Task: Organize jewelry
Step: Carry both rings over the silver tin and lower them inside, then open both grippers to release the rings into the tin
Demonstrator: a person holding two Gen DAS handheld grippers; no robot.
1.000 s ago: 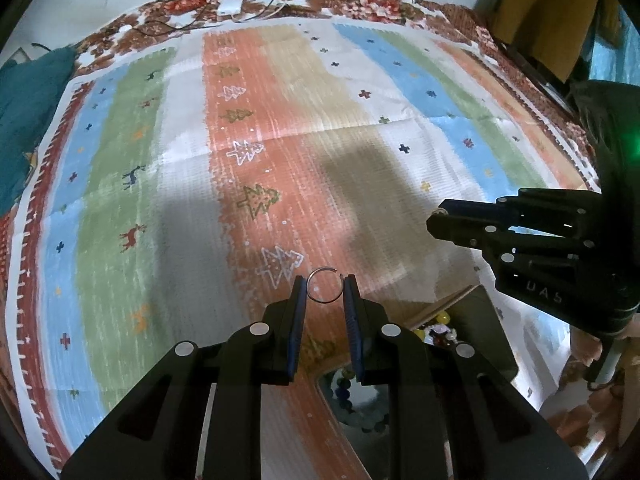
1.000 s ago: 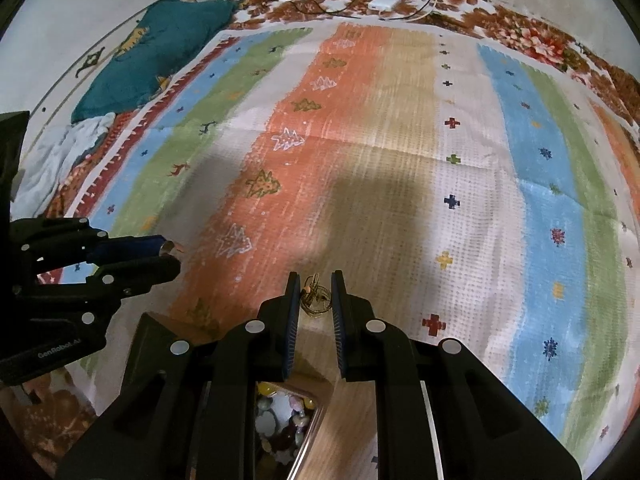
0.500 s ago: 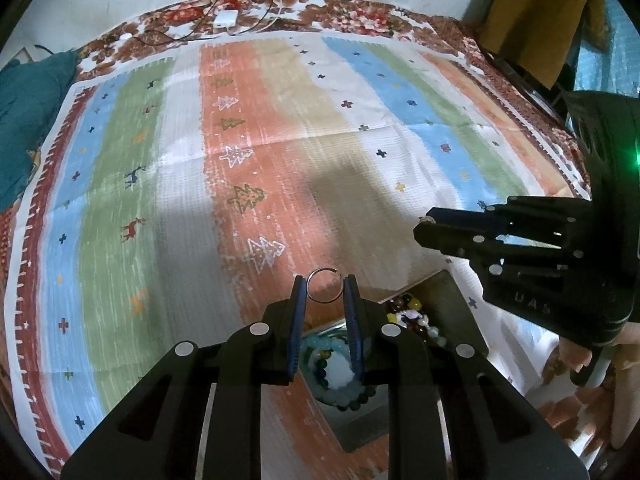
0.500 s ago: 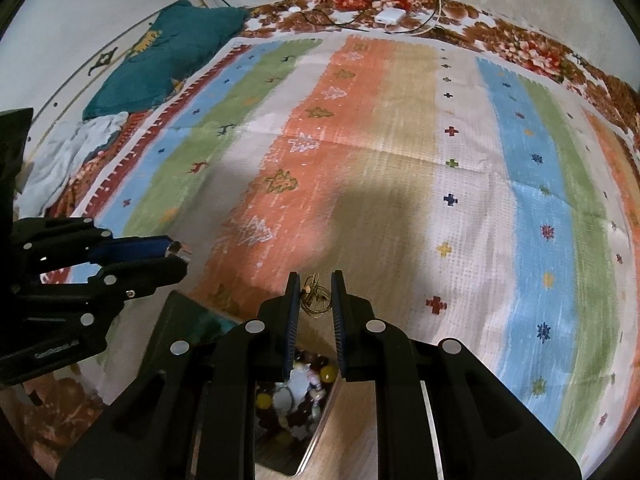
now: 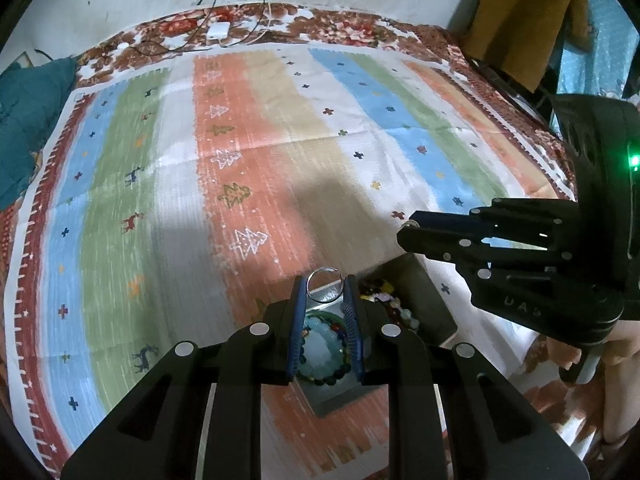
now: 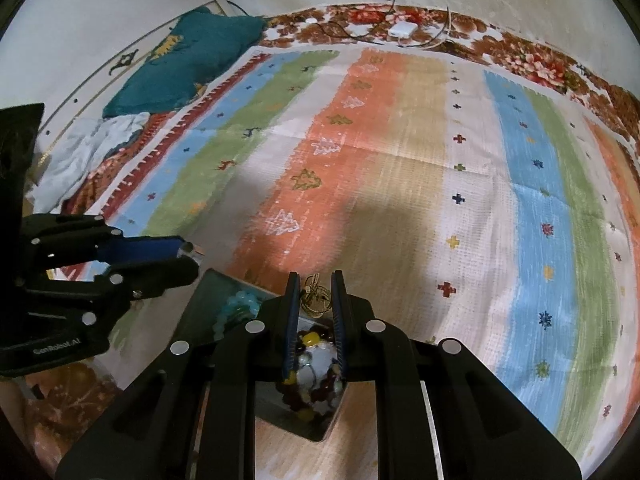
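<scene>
Left gripper [image 5: 325, 287]: jaws clamped on a thin silver ring [image 5: 324, 283], pinched at the very tips, ring plane roughly facing the camera, small gap in the loop at its top right. Gripper angled steeply down, held over the left compartment of a dark tray [image 5: 434, 300].

Right gripper [image 6: 316, 292]: jaws clamped on a small gold-coloured piece [image 6: 314, 300], wiry or knotted; too small to tell what kind of jewelry. It pokes out past the tips. Gripper also pitched down, over the right compartment of the tray [image 6: 208, 292].

Tray sits on a striped mat [image 5: 260, 160] with orange, tan, blue, green and white bands plus tree, deer and cross motifs. The mat lies on a brown floral cloth [image 5: 340, 28].

Tray contents:
- left compartment: light blue bead bracelet [image 5: 320, 344] with a darker bead strand around it
- right compartment: mixed beads [image 6: 316, 376], yellow, white, dark red

Both grippers side by side, close, not touching. Left one shows at the left edge of the right wrist view [image 6: 192, 258]; right one at the right edge of the left wrist view [image 5: 408, 232], green LED lit on its body. Part of a hand [image 5: 564, 354] visible under the right gripper.

Far edge: white adapter [image 6: 402, 30] with cables on the floral cloth, teal cushion [image 6: 188, 60] at the far left.
</scene>
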